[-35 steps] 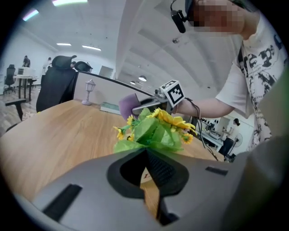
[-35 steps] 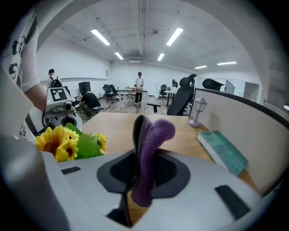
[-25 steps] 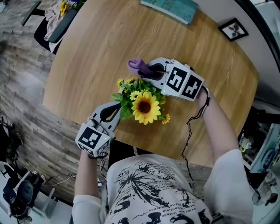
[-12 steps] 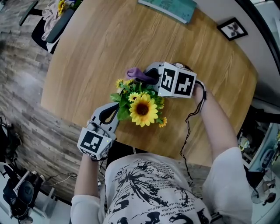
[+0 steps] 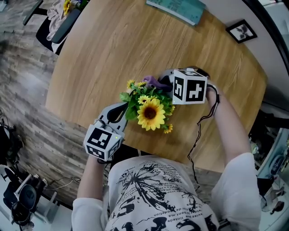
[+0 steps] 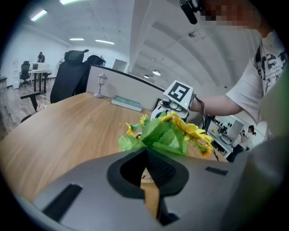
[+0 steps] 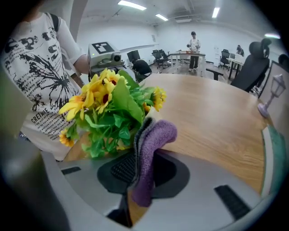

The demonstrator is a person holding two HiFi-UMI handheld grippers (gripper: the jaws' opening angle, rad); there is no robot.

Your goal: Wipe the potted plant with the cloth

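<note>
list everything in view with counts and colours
table: 1, light wood, under everything
potted plant: 1, yellow sunflowers with green leaves, near table edge, between the claws
cloth: 1, purple, pinched in right claw, beside the leaves
book: 1, teal, far table edge
picture frame: 1, black, far right of table
lamp figurine: 1, pale, far table edge
office chair: 1, black, beyond table
person's shirt: 1, white with black print, nearest camera
left claw: 1, grey, shut, tips at the leaves
right claw: 1, grey, shut on the cloth

Potted plant (image 5: 150, 108) on table (image 5: 104, 49)
</note>
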